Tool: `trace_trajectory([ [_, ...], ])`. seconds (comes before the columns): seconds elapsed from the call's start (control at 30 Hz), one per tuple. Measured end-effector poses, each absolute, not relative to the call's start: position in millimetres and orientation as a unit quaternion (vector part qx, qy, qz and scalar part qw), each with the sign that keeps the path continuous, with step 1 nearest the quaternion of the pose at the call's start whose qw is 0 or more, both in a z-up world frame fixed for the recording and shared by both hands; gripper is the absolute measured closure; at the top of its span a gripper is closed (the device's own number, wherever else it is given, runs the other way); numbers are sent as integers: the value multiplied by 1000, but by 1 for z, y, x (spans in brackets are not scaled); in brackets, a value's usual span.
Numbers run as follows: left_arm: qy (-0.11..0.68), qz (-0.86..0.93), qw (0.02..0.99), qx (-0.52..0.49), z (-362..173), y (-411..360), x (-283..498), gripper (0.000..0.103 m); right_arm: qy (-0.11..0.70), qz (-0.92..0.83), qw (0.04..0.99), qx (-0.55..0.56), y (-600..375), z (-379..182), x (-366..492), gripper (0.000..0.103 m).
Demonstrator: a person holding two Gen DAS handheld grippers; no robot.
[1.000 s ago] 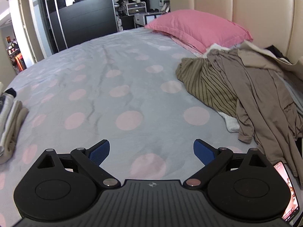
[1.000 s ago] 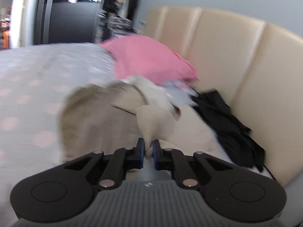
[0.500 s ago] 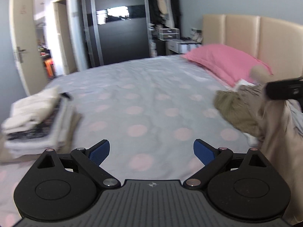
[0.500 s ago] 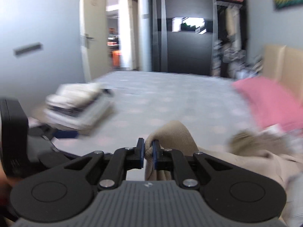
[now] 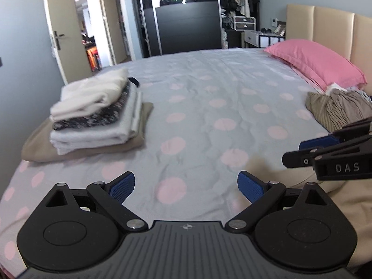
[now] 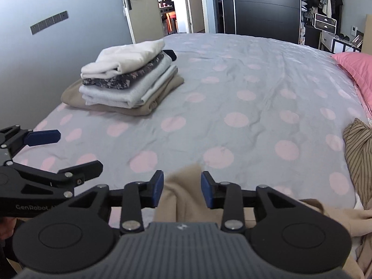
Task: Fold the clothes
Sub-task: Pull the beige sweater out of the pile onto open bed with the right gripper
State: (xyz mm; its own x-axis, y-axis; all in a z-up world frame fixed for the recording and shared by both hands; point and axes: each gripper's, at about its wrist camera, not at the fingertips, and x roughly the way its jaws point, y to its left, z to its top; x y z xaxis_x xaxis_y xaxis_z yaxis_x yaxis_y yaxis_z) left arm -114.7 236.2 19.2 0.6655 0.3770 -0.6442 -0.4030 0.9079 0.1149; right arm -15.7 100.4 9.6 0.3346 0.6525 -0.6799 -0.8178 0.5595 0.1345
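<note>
Bedroom, daylight from an open doorway at the far left; dark sliding wardrobe on the far wall, open clothes rail beside it with two small drawer boxes below the hanging garments, contents not visible. Grey bedsheet with pink dots covers the whole bed; padded beige headboard at right, pink pillow against it. Folded stack sits near the bed's left edge: tan piece at the bottom, pale grey ones above, a dark patterned one, a cream one on top. Unsorted heap with a striped olive garment lies just below the pillow, well apart from the stack. Beige garment lies on the sheet at the near edge, its tip between the fingers of the right gripper. That gripper's jaws have just been opening; the pads stand off the cloth on both sides, garment released. Left gripper hangs over bare sheet with jaws spread wide, nothing between them. Each gripper shows at the edge of the other's view, side by side.
</note>
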Motion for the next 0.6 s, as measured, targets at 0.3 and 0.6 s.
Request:
trace_trajectory([
  [0.3,408,180,894,-43,-37,242,-68,6,357,369,841,-168,43,-10,63,58],
  [0.6,466,157,866,-89,-94,244,-24,8,389,311,835,-234,-28,-59,168,56],
])
